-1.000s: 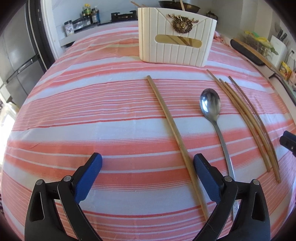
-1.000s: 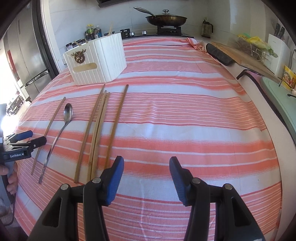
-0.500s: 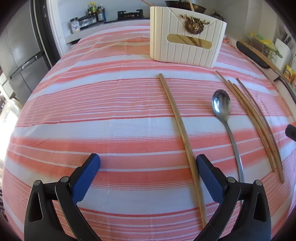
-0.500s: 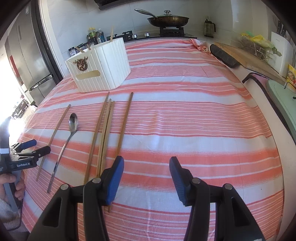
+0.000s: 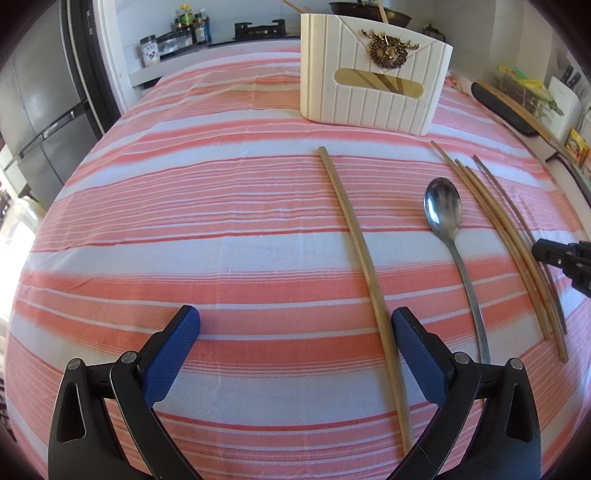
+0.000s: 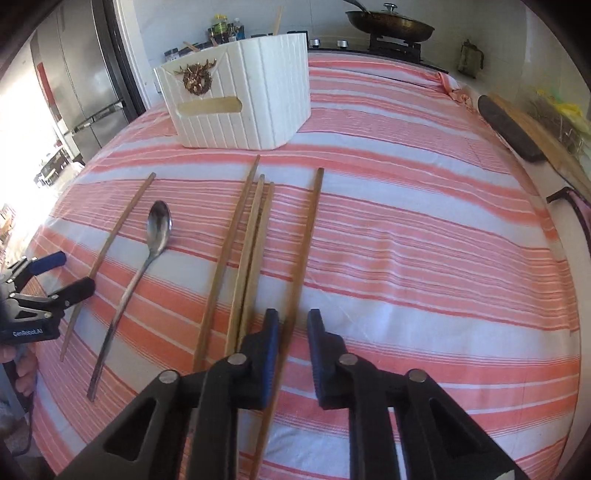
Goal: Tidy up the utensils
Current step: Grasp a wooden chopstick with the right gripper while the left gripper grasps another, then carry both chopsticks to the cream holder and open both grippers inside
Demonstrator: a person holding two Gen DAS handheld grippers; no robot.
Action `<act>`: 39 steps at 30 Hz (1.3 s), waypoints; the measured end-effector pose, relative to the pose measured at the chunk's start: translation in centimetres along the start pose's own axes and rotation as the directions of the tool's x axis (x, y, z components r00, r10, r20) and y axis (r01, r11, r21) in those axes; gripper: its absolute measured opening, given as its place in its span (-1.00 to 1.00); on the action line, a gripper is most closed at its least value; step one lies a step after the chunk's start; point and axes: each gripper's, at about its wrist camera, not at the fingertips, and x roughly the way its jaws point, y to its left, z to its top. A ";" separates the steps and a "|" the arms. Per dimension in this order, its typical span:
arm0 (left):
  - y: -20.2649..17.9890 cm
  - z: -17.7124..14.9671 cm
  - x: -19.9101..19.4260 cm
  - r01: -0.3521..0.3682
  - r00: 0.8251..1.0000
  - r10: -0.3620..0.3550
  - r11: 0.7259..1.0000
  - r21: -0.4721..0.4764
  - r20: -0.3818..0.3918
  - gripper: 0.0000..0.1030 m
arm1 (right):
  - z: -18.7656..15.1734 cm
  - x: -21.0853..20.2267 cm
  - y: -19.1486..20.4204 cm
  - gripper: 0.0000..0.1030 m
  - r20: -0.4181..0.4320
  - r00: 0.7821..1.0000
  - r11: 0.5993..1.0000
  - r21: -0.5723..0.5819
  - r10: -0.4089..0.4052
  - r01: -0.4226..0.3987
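A white ribbed utensil box stands at the far side of the striped cloth; it also shows in the right wrist view. A lone wooden chopstick lies just inside the right finger of my open left gripper. A metal spoon lies to its right, then several chopsticks. In the right wrist view my right gripper has its jaws narrowed around the rightmost chopstick, with small gaps on both sides. The spoon and the left gripper lie to the left.
A stove with a lidded pan stands behind the table. A fridge is at the left, with bottles on a counter. A dark board and clutter lie at the right edge.
My right gripper has moved left and forward over the rightmost chopstick and its jaws have narrowed around it. My left gripper has shifted little and stays open.
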 end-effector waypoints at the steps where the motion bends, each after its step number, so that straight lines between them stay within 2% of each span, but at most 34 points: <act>1: 0.2 0.0 0.0 0.001 1.000 -0.001 1.000 0.002 -0.002 0.99 | -0.1 -0.2 -0.4 -0.87 -0.007 1.000 1.000 0.014 -0.009 0.009; 6: 2.0 -0.2 -0.3 -0.007 1.000 0.007 1.000 0.002 -0.027 0.99 | -1.9 -1.6 -3.4 -0.91 -0.043 0.995 0.994 0.068 -0.089 0.091; 10: 3.1 0.5 0.0 0.021 0.996 -0.018 0.999 0.032 -0.091 0.98 | -3.2 -3.0 -5.0 -0.84 -0.072 0.993 0.993 0.072 -0.092 0.097; 11: 3.2 0.9 0.1 0.035 0.994 -0.030 0.998 0.048 -0.105 0.98 | -3.2 -3.2 -5.4 -0.72 -0.080 0.994 0.994 0.075 -0.077 0.083; 12: 3.2 1.3 0.2 0.050 0.993 -0.043 0.997 0.061 -0.114 0.98 | -3.2 -3.4 -5.7 -0.45 -0.089 0.994 0.995 0.076 -0.059 0.066; 14: 3.3 2.2 0.6 0.093 0.987 -0.082 0.993 0.070 -0.139 0.98 | -2.9 -3.6 -6.1 -0.24 -0.096 0.995 0.997 0.065 -0.031 0.037; 16: 3.2 3.1 1.3 0.115 0.982 -0.101 0.990 0.081 -0.159 0.98 | -2.4 -3.4 -6.2 -0.24 -0.115 0.993 0.999 0.046 -0.021 0.027; 18: 2.7 4.1 2.1 0.113 0.980 -0.092 0.987 0.117 -0.178 0.96 | -1.5 -2.7 -5.9 -0.24 -0.141 0.990 1.000 0.020 -0.012 0.015; 21: 1.8 5.7 3.2 0.116 0.977 -0.082 0.978 0.170 -0.196 0.83 | -0.2 -1.1 -5.4 -0.24 -0.179 0.984 1.000 -0.027 -0.020 0.015; 25: 1.1 8.1 4.3 0.130 0.973 -0.089 0.974 0.186 -0.212 0.51 | 2.3 0.7 -5.1 -0.23 -0.187 0.982 0.998 -0.056 -0.028 0.018; 28: 0.4 9.9 5.5 0.134 0.971 -0.093 0.974 0.182 -0.221 0.32 | 4.6 2.1 -5.4 -0.25 -0.176 0.984 1.000 -0.024 -0.006 0.002; 29: 0.1 10.4 5.8 0.133 0.971 -0.091 0.974 0.183 -0.222 0.32 | 5.4 2.7 -5.6 -0.25 -0.171 0.985 1.000 -0.003 0.004 -0.005; 30: -0.3 10.7 6.0 0.130 0.971 -0.087 0.973 0.189 -0.222 0.23 | 6.1 3.1 -5.8 -0.34 -0.161 0.987 1.000 0.015 0.012 -0.009; 31: -0.7 10.9 6.1 0.132 0.972 -0.087 0.972 0.196 -0.220 0.01 | 6.8 3.5 -6.0 -0.43 -0.161 0.987 1.000 0.028 0.019 -0.014; 32: -1.1 11.2 6.1 0.141 0.971 -0.096 0.969 0.201 -0.217 -0.17 | 7.4 3.8 -6.1 -0.71 -0.151 0.988 0.999 0.034 0.008 -0.003; 33: -1.3 11.3 6.0 0.146 0.971 -0.101 0.968 0.203 -0.217 -0.64 | 8.0 4.2 -6.2 -0.88 -0.151 0.989 0.999 0.037 0.004 0.001; 34: -1.5 11.3 6.0 0.147 0.971 -0.102 0.968 0.204 -0.216 -0.86 | 8.3 4.5 -6.3 -0.88 -0.149 0.989 0.999 0.050 0.014 -0.007; 37: -1.2 11.3 5.7 0.155 0.974 -0.119 0.971 0.181 -0.194 -0.90 | 8.8 4.3 -6.7 -0.88 -0.129 0.991 0.996 0.087 0.040 -0.029; 39: -0.4 11.4 4.6 0.159 0.978 -0.135 0.976 0.151 -0.157 -0.90 | 9.1 2.6 -6.9 -0.88 -0.067 0.996 0.994 0.100 0.056 -0.049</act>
